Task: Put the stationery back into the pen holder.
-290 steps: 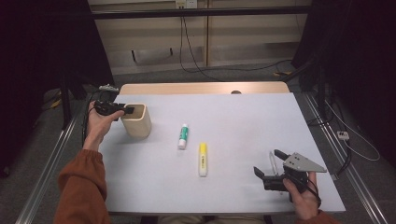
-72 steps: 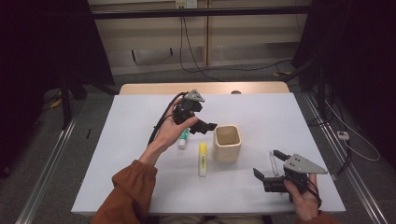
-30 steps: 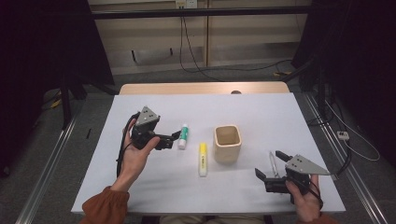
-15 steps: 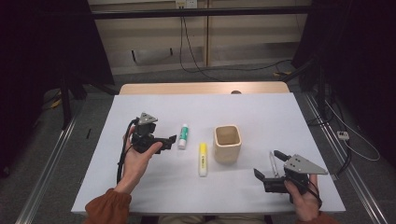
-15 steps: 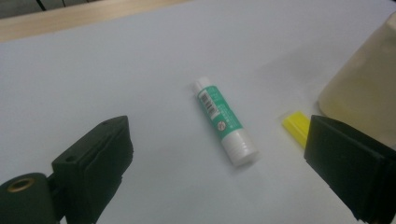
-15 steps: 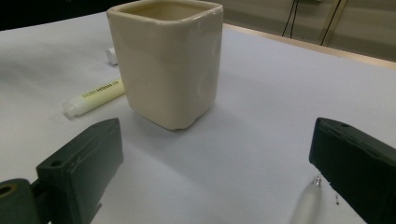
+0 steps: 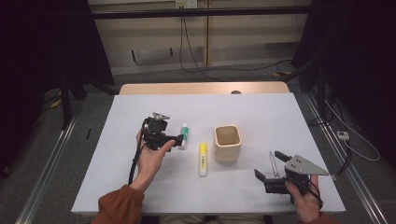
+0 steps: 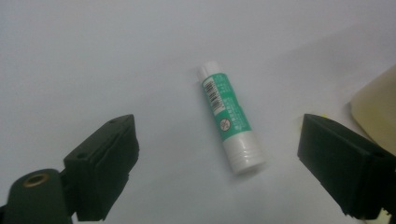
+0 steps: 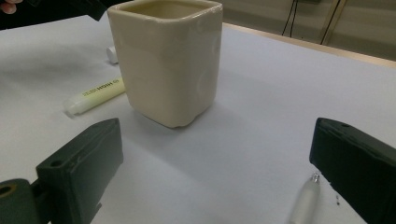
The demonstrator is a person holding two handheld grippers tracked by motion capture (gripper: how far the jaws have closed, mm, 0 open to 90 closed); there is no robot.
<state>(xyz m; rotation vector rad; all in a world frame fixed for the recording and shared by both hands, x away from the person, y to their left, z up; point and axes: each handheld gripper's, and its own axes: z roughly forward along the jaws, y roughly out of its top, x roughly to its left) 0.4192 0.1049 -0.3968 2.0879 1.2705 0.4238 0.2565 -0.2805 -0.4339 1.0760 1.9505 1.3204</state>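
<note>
Cream cup (image 7: 227, 142) upright on worktop (image 7: 261, 112), interior unseen.
Left gripper (image 7: 176, 141) fingers spread, closing around glue stick (image 8: 229, 123); right gripper (image 7: 268, 164) fingers spread, empty.

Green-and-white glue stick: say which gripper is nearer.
Left. The left gripper hovers right at the green-and-white glue stick, jaws open astride it; the right gripper waits far off.

A white table (image 7: 261, 112) carries four things. A cream square cup (image 7: 227, 143) stands upright near its middle. Just to the cup's left lies a yellow marker (image 7: 202, 159), pointing away from the person. Farther left of the cup lies a green and white glue stick (image 7: 184, 136). To the cup's right and nearer the person lies a clear pen (image 7: 272, 164).
</note>
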